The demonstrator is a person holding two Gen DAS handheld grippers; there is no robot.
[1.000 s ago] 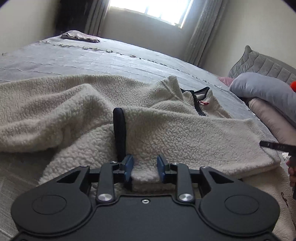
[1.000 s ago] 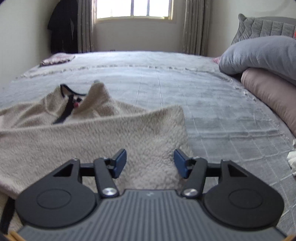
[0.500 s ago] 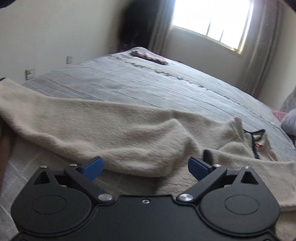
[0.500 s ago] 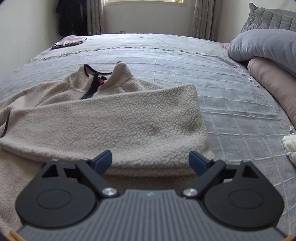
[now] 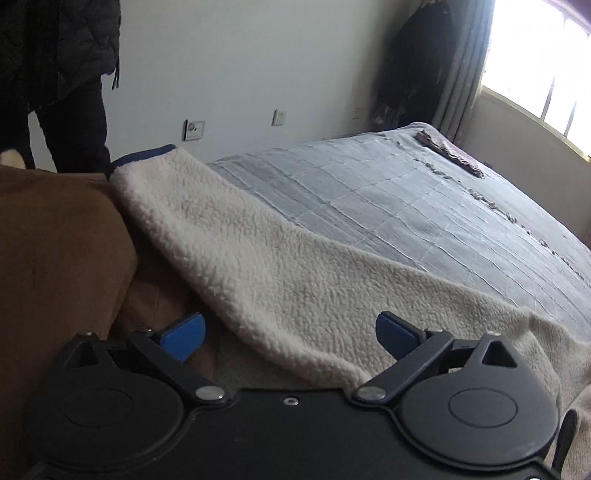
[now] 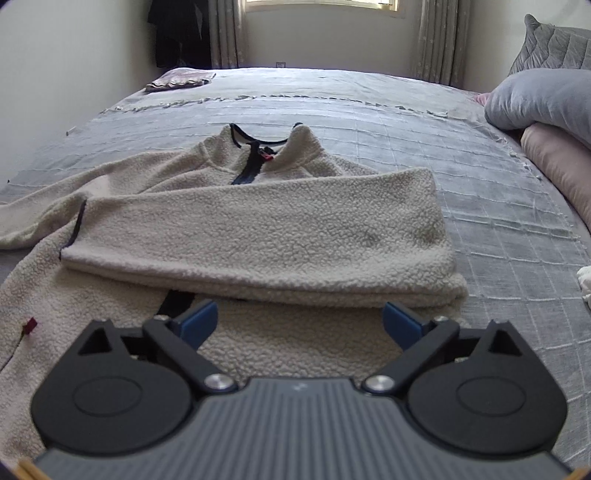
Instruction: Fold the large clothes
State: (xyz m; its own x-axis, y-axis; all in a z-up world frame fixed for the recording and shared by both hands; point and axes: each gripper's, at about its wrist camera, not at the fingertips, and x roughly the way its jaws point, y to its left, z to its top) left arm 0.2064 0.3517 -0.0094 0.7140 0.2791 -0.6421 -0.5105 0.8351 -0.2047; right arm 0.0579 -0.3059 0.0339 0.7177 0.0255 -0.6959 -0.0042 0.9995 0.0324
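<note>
a home bedroom: quilted grey bed [image 6: 369, 122], stacked pillows [image 6: 546, 99], curtained window [image 6: 321, 2]

The fleece pullover [image 6: 258, 229] is showing cream white with a navy zipper strip, navy collar edging and a small red tag. The bedspread [image 6: 388, 122] is lying pale grey with a stitched grid pattern. The pillows [image 6: 543, 99] are showing grey-blue above dusty pink. Both grippers' finger pads [image 5: 183, 334] are showing bright blue on black frames. A brown cloth [image 5: 55, 236] is lying beside the sleeve.
</note>
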